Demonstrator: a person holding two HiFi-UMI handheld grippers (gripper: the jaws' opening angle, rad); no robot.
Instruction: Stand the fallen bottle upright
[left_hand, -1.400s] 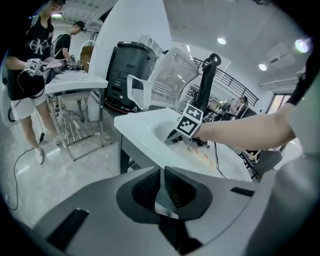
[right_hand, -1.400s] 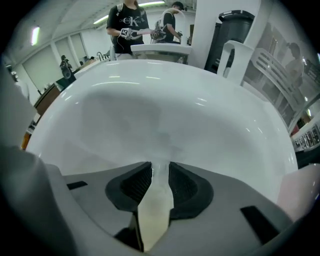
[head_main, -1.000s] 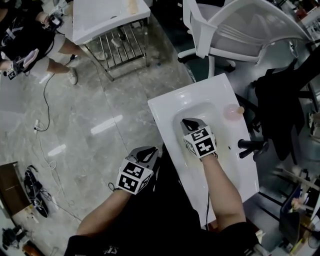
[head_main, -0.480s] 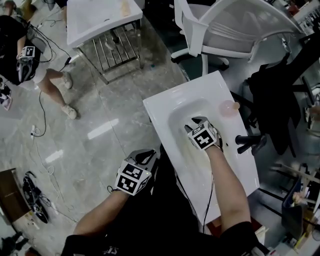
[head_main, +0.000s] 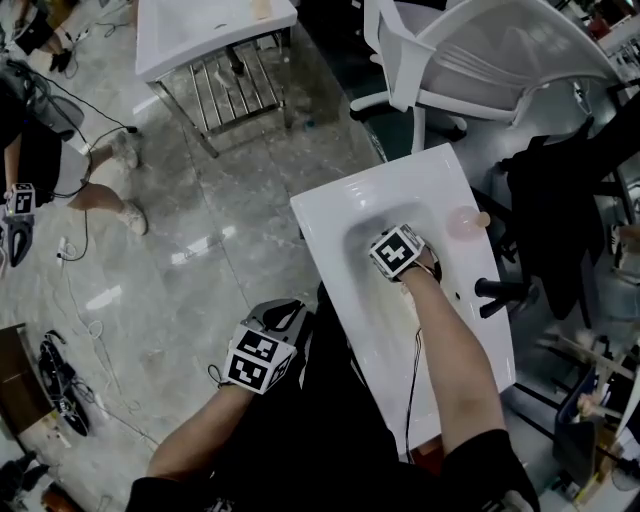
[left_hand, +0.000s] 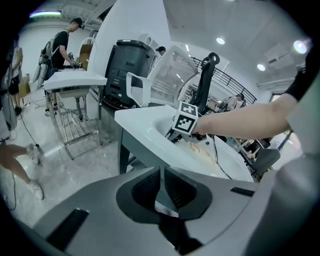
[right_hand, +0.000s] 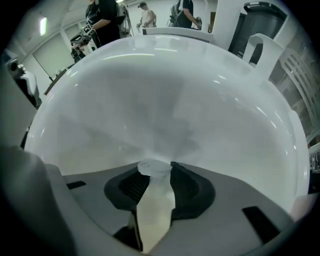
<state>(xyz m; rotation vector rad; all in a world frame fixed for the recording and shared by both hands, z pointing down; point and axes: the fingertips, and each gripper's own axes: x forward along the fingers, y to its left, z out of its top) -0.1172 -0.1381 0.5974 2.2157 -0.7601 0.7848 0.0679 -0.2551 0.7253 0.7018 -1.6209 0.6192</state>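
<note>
A pale translucent bottle (right_hand: 155, 210) with a white cap (right_hand: 154, 168) lies between the jaws of my right gripper (right_hand: 159, 172). The cap sits at the fingertips and the body runs back toward the camera. The jaws are closing and the pads touch the bottle on both sides. In the head view my right gripper (head_main: 397, 250) points down into the basin of the white sink (head_main: 340, 205) and hides the bottle. My left gripper (head_main: 287, 312) hangs off the sink's left edge, shut and empty; seen from its own camera, my left gripper (left_hand: 161, 182) faces the sink.
A black faucet (head_main: 500, 292) and a pink round thing (head_main: 463, 222) sit on the sink's right rim. A white chair (head_main: 480, 60) stands behind it. A second sink on a metal rack (head_main: 200, 30) is at the far left, near a person (head_main: 40, 160).
My right gripper has sunk deeper into the basin and tipped to point downward, its marker cube shifting farther up the basin. The left gripper has hardly moved.
</note>
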